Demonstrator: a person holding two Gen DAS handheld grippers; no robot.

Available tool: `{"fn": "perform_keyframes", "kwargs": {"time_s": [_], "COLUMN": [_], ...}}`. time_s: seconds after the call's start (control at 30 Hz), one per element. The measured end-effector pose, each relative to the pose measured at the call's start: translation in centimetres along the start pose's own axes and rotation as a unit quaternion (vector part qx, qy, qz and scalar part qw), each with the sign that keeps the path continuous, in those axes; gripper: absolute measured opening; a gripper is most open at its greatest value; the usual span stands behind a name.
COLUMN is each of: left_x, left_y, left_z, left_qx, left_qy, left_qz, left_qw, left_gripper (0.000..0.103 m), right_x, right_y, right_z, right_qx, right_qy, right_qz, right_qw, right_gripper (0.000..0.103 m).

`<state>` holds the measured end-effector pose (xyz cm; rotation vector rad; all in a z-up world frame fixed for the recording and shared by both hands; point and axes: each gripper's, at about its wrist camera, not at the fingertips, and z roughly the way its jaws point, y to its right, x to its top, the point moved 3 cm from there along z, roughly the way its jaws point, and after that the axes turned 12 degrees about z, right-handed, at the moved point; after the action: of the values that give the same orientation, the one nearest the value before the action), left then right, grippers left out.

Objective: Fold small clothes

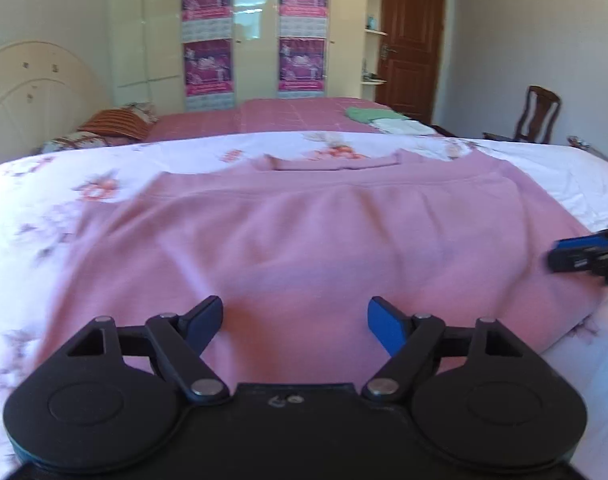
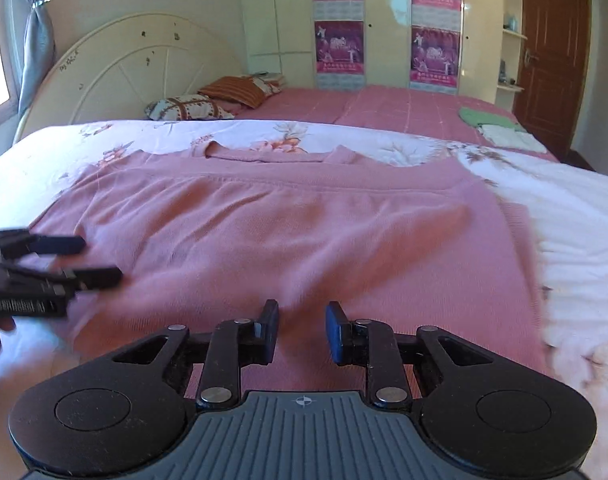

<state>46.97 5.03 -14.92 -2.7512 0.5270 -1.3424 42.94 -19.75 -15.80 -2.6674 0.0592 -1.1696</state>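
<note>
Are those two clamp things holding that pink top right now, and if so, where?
Nothing is held. The left tool and right tool both hover open over the pink sweater.

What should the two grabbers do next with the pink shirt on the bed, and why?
Probably lower both grippers to the near edge of the pink garment and pinch it. The garment lies spread on the floral sheet, already folded once. The left gripper is open, the right gripper narrowly open, and neither holds cloth.
</note>
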Motion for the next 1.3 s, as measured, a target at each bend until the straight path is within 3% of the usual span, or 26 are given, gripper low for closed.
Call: {"fn": "perform_keyframes", "kwargs": {"time_s": [0.1,0.27,0.43,0.53,0.57,0.6,0.73,0.8,0.87,0.93,1.03,1.1,1.17,1.23,1.27,1.3], "left_x": [-2.2,-4.9,-4.6,-4.6,-4.6,-4.6,-4.2,-3.2,-1.9,-0.1,2.3,3.5,4.2,4.2,4.3,4.5], "left_y": [-2.9,-5.3,-5.0,-5.1,-5.1,-5.0,-4.9,-4.0,-2.4,0.3,4.4,6.5,8.1,8.2,7.6,7.0], "left_z": [-1.6,-3.1,-2.9,-2.9,-2.9,-2.8,-3.0,-4.0,-4.4,-3.4,-1.2,0.2,2.2,3.9,4.0,3.9], "left_qx": [0.028,0.034,0.037,0.037,0.036,0.040,0.070,0.096,0.062,0.033,-0.001,-0.025,-0.016,0.004,0.000,0.001], "left_qy": [-0.016,-0.026,-0.035,-0.038,-0.040,-0.044,-0.054,-0.038,-0.006,0.009,0.023,0.018,0.001,-0.010,-0.013,-0.014], "left_qz": [-0.018,-0.029,-0.027,-0.024,-0.016,-0.001,0.025,0.038,0.025,0.034,0.055,0.066,0.102,0.118,0.100,0.085], "left_qw": [0.9993,0.9987,0.9983,0.9983,0.9984,0.9982,0.9958,0.9940,0.9977,0.9988,0.9982,0.9973,0.9946,0.9930,0.9949,0.9963], "left_gripper": [0.079,0.080,0.080,0.081,0.081,0.082,0.081,0.077,0.079,0.079,0.079,0.079,0.081,0.082,0.082,0.081], "right_x": [-0.7,-1.6,-1.7,-2.0,-2.2,-2.3,-3.2,-3.0,-2.0,-0.6,0.7,0.7,0.5,0.9,1.3,1.5], "right_y": [2.6,8.3,10.0,10.0,9.8,9.6,10.4,10.5,9.4,7.2,3.1,0.1,-1.9,-1.6,-0.3,1.2], "right_z": [-3.7,-6.5,-5.8,-5.6,-5.5,-5.5,-6.4,-6.9,-8.3,-8.9,-6.0,-3.5,-0.7,1.4,2.7,3.6], "right_qx": [-0.023,-0.082,-0.083,-0.050,-0.038,-0.032,-0.076,-0.093,-0.130,-0.119,-0.039,0.006,0.033,-0.004,-0.038,-0.041], "right_qy": [0.033,0.055,0.035,0.012,0.001,-0.006,-0.015,-0.017,0.034,0.075,0.061,0.041,0.014,0.019,0.011,0.001], "right_qz": [0.027,0.104,0.129,0.146,0.144,0.137,0.097,0.091,0.074,0.048,0.014,-0.047,-0.091,-0.089,-0.062,-0.027], "right_qw": [0.999,0.990,0.988,0.988,0.989,0.990,0.992,0.991,0.988,0.989,0.997,0.998,0.995,0.996,0.997,0.999], "right_gripper": [0.024,0.024,0.024,0.024,0.024,0.003,0.003,0.005,0.007,0.008,0.008,0.008,0.008,0.008,0.008,0.008]}}
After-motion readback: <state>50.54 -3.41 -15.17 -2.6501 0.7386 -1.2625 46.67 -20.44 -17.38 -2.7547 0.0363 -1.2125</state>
